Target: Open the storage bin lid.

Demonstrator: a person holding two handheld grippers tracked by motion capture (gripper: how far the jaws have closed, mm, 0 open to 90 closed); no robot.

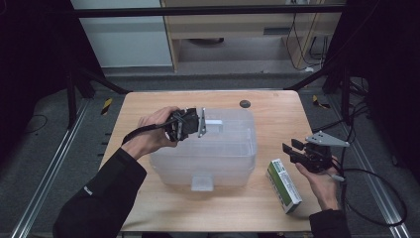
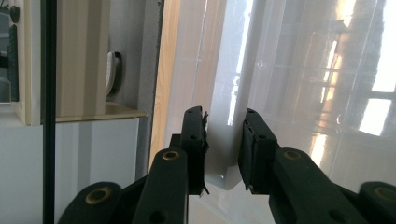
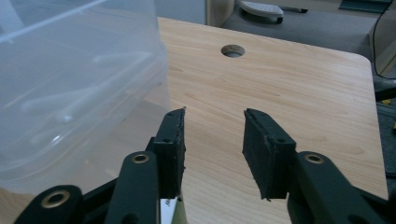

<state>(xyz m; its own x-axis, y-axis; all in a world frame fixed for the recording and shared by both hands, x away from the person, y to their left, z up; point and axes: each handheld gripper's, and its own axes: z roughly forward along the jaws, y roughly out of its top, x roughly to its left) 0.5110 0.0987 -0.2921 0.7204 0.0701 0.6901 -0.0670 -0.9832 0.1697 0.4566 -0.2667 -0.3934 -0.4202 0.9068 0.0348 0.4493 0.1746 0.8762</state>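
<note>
On the table (image 1: 148, 106), the left hand (image 1: 148, 134) holds the left gripper (image 1: 202, 122) over the box (image 1: 208, 148), a clear lidded tub at the table's centre. In the left gripper view its jaws are clamped on the white latch (image 2: 224, 140) at the tub's 12 o'clock edge. A second latch (image 1: 201, 182) sits at the tub's 6 o'clock side. At 3 o'clock from the tub, near it, a green-and-white carton (image 1: 284, 186) lies flat on the wood. Just beside the carton, at its 2 o'clock, the right hand (image 1: 322, 181) holds the right gripper (image 1: 292, 147) above the table, its jaws apart with nothing between them. A round hole (image 1: 244, 103) marks the tabletop at 12 o'clock.
</note>
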